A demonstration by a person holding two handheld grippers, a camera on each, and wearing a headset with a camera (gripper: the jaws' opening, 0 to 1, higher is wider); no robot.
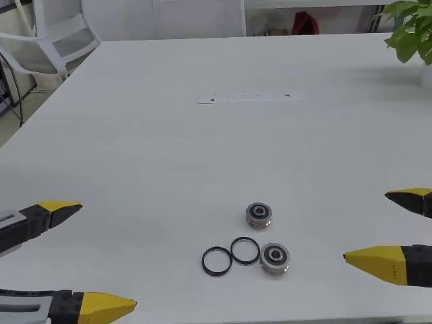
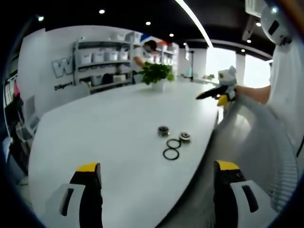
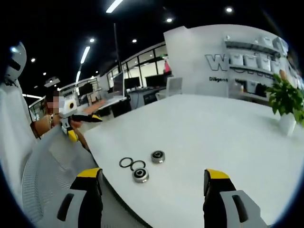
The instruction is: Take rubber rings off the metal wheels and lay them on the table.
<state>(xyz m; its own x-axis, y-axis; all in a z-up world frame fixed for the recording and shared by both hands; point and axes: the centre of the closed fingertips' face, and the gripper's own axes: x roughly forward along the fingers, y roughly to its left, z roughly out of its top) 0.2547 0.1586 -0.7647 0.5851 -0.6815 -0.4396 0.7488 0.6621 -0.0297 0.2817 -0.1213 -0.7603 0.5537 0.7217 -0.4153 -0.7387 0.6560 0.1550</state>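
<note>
While both grippers hang wide of the work, two rubber rings lie flat on the white table (image 1: 169, 148): the left ring (image 1: 217, 261) and the right ring (image 1: 245, 250), seemingly touching. The near metal wheel (image 1: 275, 257) sits just beside the right ring, with the far metal wheel (image 1: 259, 214) close behind. Left gripper (image 1: 108, 256) and right gripper (image 1: 365, 226) flank them, jaws spread and empty.

Two wheels (image 1: 259, 214), two rings (image 1: 216, 261).
Both pairs sit lower centre of the frame on the counter (image 1: 202, 148); one plant (image 1: 410, 30) upper right.
</note>
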